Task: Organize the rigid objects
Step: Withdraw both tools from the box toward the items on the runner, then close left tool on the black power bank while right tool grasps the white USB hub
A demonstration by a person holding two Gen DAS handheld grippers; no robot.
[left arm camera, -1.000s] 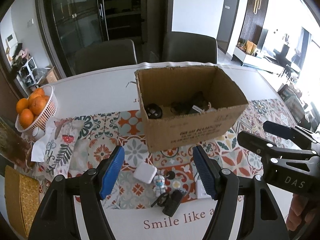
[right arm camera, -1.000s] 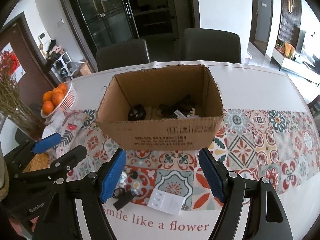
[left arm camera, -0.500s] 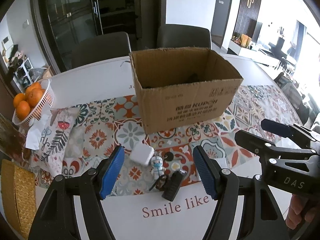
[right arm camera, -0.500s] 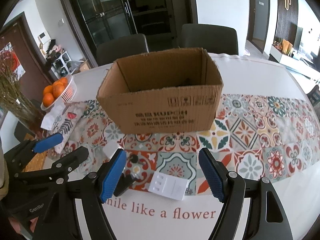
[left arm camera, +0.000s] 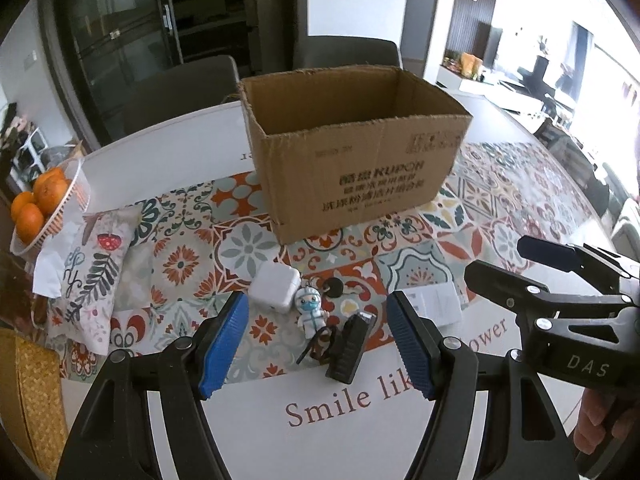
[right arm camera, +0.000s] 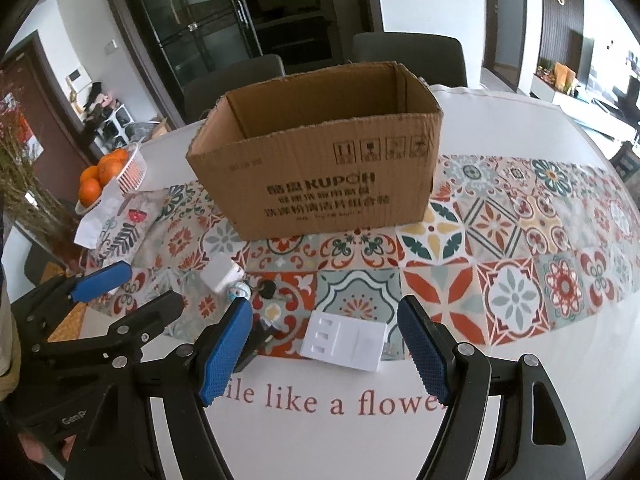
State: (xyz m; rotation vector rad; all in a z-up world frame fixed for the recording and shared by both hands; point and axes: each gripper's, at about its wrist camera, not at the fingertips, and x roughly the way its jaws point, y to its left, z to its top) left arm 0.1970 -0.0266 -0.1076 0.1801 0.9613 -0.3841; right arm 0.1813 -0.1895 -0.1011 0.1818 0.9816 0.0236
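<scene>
An open cardboard box (left arm camera: 352, 148) (right arm camera: 320, 168) stands on the patterned table runner. In front of it lie a white charger block (left arm camera: 275, 287) (right arm camera: 220, 274), a small masked figurine (left arm camera: 311, 312), a dark round key fob (left arm camera: 334, 288) (right arm camera: 267, 290), a black clip-like device (left arm camera: 352, 348) and a flat white socket plate (right arm camera: 344, 340) (left arm camera: 434, 304). My left gripper (left arm camera: 318, 344) hovers open above the figurine and black device. My right gripper (right arm camera: 326, 354) hovers open above the white plate. Neither touches anything.
A basket of oranges (left arm camera: 44, 204) (right arm camera: 108, 176) and a patterned cloth pouch (left arm camera: 92, 268) sit at the table's left. Two dark chairs (left arm camera: 188, 88) stand behind the table. Dried stems (right arm camera: 24, 184) rise at the far left. A woven mat (left arm camera: 32, 392) lies near the left edge.
Both grippers have come down and closer to the small objects; the box's inside has dropped out of sight behind its front wall. Jaw openings look unchanged.
</scene>
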